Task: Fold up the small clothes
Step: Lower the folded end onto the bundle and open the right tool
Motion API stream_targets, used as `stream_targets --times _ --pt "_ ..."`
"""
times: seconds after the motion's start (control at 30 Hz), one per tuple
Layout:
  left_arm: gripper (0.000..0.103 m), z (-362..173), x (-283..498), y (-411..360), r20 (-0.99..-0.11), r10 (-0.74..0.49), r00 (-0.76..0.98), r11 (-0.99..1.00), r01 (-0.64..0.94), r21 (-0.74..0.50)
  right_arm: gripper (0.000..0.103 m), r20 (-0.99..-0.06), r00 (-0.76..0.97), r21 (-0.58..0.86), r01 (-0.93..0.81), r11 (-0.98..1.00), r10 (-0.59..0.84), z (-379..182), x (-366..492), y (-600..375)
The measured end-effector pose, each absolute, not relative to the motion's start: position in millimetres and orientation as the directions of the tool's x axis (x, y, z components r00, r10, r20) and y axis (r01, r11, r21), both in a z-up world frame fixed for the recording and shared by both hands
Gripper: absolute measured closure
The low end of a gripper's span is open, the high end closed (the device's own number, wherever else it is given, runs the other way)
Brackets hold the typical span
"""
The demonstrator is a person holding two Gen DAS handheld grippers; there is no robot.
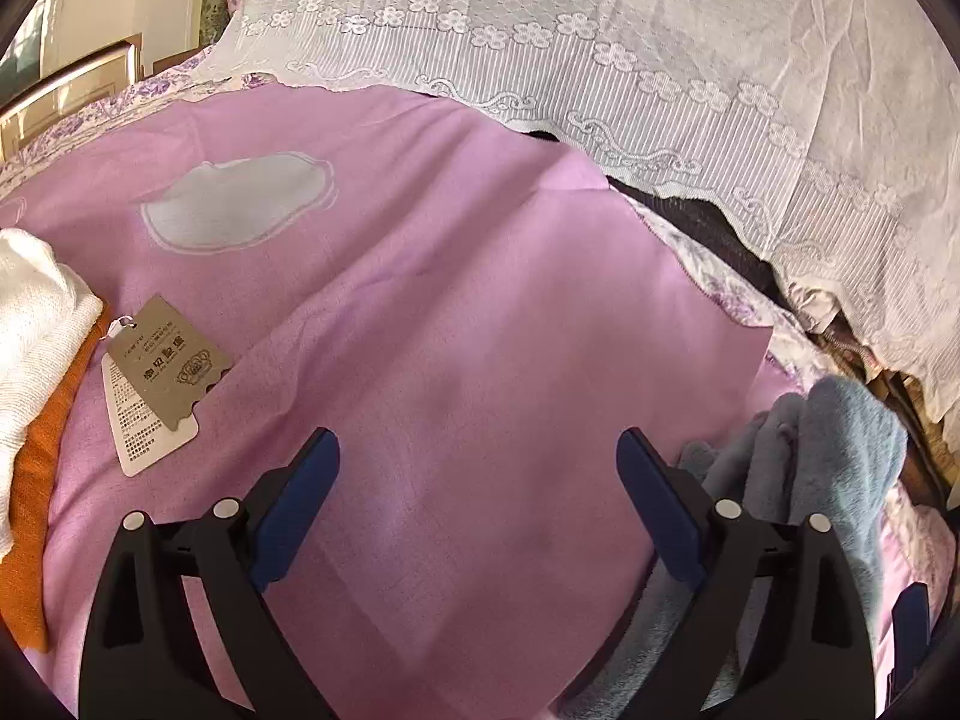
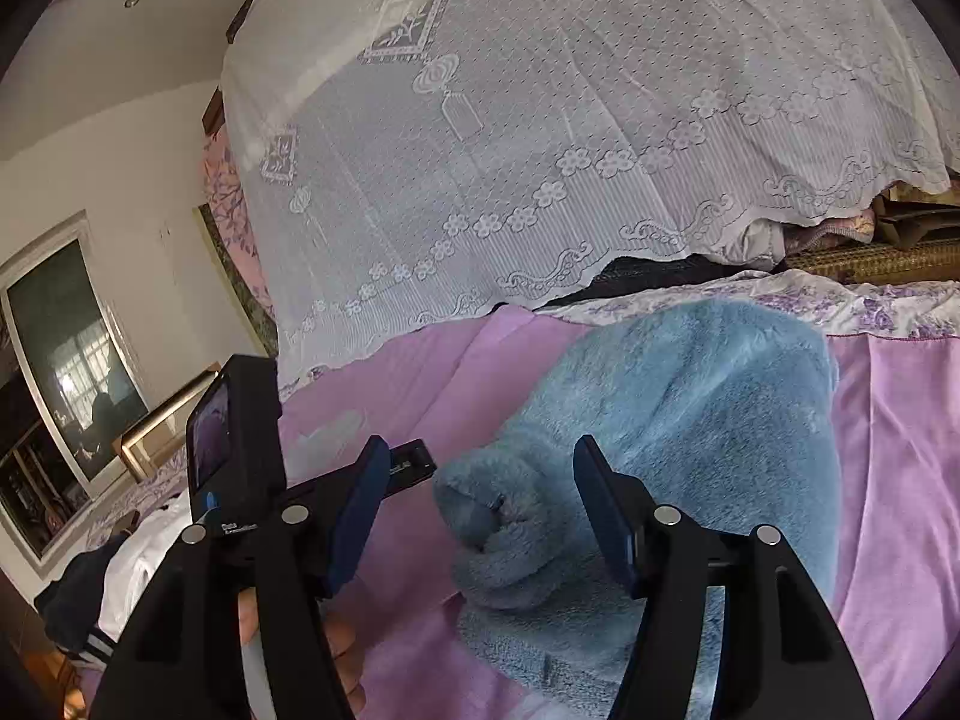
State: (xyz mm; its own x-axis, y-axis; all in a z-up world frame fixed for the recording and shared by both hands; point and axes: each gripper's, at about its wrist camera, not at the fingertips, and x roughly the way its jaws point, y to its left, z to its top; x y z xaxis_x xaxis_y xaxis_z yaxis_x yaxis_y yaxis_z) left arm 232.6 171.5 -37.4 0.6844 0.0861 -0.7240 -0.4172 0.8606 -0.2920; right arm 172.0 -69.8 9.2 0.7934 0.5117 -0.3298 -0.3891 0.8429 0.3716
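A fluffy light-blue garment (image 2: 678, 420) lies bunched on the pink bedsheet (image 2: 894, 450); a rolled cuff of it sits between the jaws of my right gripper (image 2: 480, 504), which is open and holds nothing. The same garment shows at the right edge of the left wrist view (image 1: 840, 468). My left gripper (image 1: 477, 468) is open and empty above the bare pink sheet (image 1: 450, 300), left of the blue garment. The left gripper's body (image 2: 240, 438) shows at left in the right wrist view.
A folded white and orange garment (image 1: 36, 360) with paper tags (image 1: 162, 372) lies at the left. A white lace cover (image 1: 600, 30) drapes over a bulk behind the sheet. White and dark clothes (image 2: 120, 576) lie at the far left. A mirror (image 2: 66, 372) hangs on the wall.
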Motion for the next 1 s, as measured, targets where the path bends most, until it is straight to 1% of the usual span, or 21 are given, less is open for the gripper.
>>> stream_targets --times 0.07,0.1,0.13,0.17,0.23,0.33,0.4,0.47,0.5,0.53,0.57,0.6,0.63,0.67,0.7,0.73,0.77,0.8,0.9,1.0 --pt "0.012 -28.5 227.8 170.5 -0.704 0.047 0.709 0.857 -0.391 -0.336 0.041 -0.324 0.827 0.376 -0.333 0.865 0.460 15.9 173.8 -87.8" --pt "0.012 -22.2 225.4 167.1 -0.690 0.022 0.724 0.860 -0.365 -0.356 0.043 -0.344 0.843 0.361 -0.288 0.887 0.413 17.0 177.9 -95.9" --pt "0.012 -15.9 223.9 160.3 -0.677 -0.003 0.736 0.867 -0.335 -0.369 0.049 -0.363 0.857 0.341 -0.243 0.908 0.365 15.8 180.8 -102.7" --pt "0.012 -8.8 221.5 151.2 -0.664 -0.027 0.747 0.879 -0.298 -0.371 0.052 -0.381 0.872 0.314 -0.192 0.930 0.309 13.8 184.7 -109.1" --pt "0.011 5.8 218.1 124.5 -0.643 -0.061 0.763 0.917 -0.212 -0.338 0.054 -0.412 0.891 0.253 -0.091 0.963 0.193 8.0 191.3 -120.3" --pt "0.006 21.2 211.3 81.8 -0.622 -0.067 0.780 0.964 -0.110 -0.242 0.055 -0.452 0.881 0.263 -0.016 0.965 0.138 -3.6 203.6 -140.1" --pt "0.005 21.6 209.6 60.5 -0.619 -0.038 0.785 0.979 -0.094 -0.179 0.055 -0.468 0.871 0.282 -0.012 0.959 0.149 -10.1 207.8 -146.1" --pt "0.005 12.6 214.9 46.0 -0.637 -0.002 0.771 0.989 -0.092 -0.115 0.055 -0.487 0.857 0.271 -0.032 0.962 0.165 -16.5 207.7 -140.6" --pt "0.005 3.5 221.3 42.8 -0.659 0.040 0.751 0.990 -0.117 -0.073 0.061 -0.507 0.846 0.248 -0.041 0.968 0.165 -20.2 210.3 -134.8" --pt "0.005 -7.2 228.6 44.1 -0.690 0.085 0.719 0.988 -0.152 -0.036 0.059 -0.525 0.835 0.225 -0.049 0.973 0.163 -24.8 212.4 -129.3" --pt "0.004 -20.7 237.2 49.0 -0.724 0.094 0.683 0.985 -0.167 -0.031 0.058 -0.537 0.827 0.205 -0.063 0.977 0.167 -29.0 213.8 -123.6" --pt "0.004 -35.6 244.8 56.4 -0.760 0.072 0.646 0.983 -0.175 -0.056 0.056 -0.557 0.815 0.175 -0.075 0.982 0.161 -34.2 215.2 -116.5" --pt "0.004 -49.9 250.7 66.2 -0.788 0.025 0.615 0.976 -0.185 -0.114 0.052 -0.585 0.797 0.127 -0.095 0.987 0.151 -40.1 217.4 -107.8" --pt "0.004 -61.3 253.9 77.0 -0.805 -0.036 0.593 0.963 -0.196 -0.188 0.049 -0.605 0.787 0.052 -0.119 0.992 0.126 -46.1 218.3 -97.0" --pt "0.004 -68.6 255.4 86.7 -0.810 -0.102 0.578 0.944 -0.200 -0.261 0.049 -0.601 0.795 -0.048 -0.130 0.990 0.075 -51.5 215.8 -85.0" --pt "0.004 -72.9 255.5 92.6 -0.812 -0.141 0.567 0.932 -0.200 -0.302 0.049 -0.590 0.807 -0.121 -0.130 0.984 0.034 -56.2 212.7 -76.8" --pt "0.004 -74.5 254.4 93.6 -0.812 -0.149 0.564 0.933 -0.193 -0.305 0.048 -0.586 0.810 -0.139 -0.127 0.982 0.021 -58.5 211.2 -74.3" --pt "0.004 -74.3 251.8 90.4 -0.809 -0.134 0.572 0.942 -0.180 -0.283 0.048 -0.591 0.806 -0.124 -0.126 0.984 0.029 -58.7 210.9 -76.2" --pt "0.004 -69.9 239.7 73.9 -0.792 -0.038 0.610 0.971 -0.166 -0.174 0.048 -0.604 0.793 -0.066 -0.147 0.987 0.077 -60.3 209.8 -87.0" --pt "0.004 -64.7 227.4 61.2 -0.765 0.055 0.641 0.983 -0.169 -0.071 0.048 -0.610 0.786 -0.055 -0.165 0.985 0.097 -60.8 205.7 -90.8"
